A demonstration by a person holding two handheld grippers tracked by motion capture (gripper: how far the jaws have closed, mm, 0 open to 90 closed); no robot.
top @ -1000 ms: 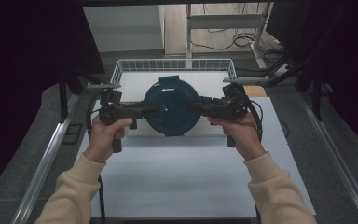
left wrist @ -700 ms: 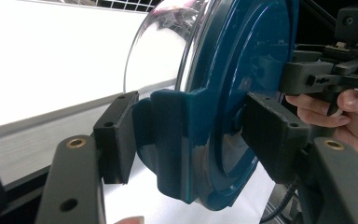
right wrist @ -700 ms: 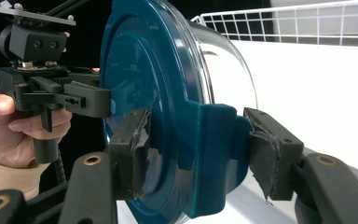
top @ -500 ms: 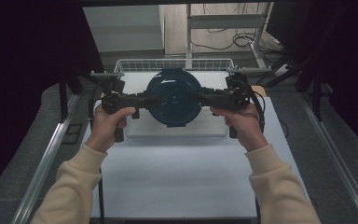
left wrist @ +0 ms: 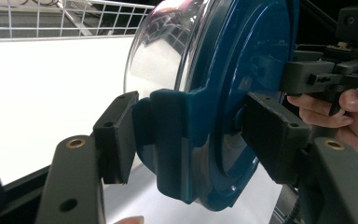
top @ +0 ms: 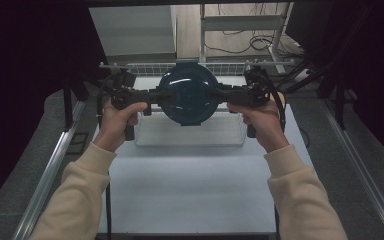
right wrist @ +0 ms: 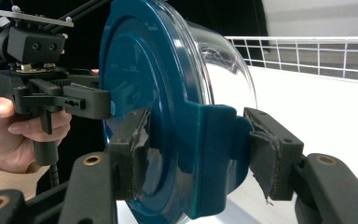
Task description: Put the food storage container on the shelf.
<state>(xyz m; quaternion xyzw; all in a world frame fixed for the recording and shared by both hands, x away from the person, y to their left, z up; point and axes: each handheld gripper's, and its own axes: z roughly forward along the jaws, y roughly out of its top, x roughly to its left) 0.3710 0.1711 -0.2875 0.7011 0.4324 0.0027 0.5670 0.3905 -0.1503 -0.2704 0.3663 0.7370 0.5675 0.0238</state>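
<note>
lid (top: pixel 188 95): glossy blue plastic | bowl (left wrist: pixel 168 51): shiny clear | basket (top: pixel 145 67): white wire | table (top: pixel 190 180): matt white

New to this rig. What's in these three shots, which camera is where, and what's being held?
No robot here: a person holds a handheld two-jaw gripper in each hand. The high view looks down from above the person's side of the white table, so the left gripper is at its left and the right gripper at its right. The other two views come from cameras riding on each gripper, looking along its black jaws. Together the grippers hold a round container with a dark blue lid, each clamped on a side latch of the lid. It is lifted above a clear bin. A white wire basket stands at the far edge.
</note>
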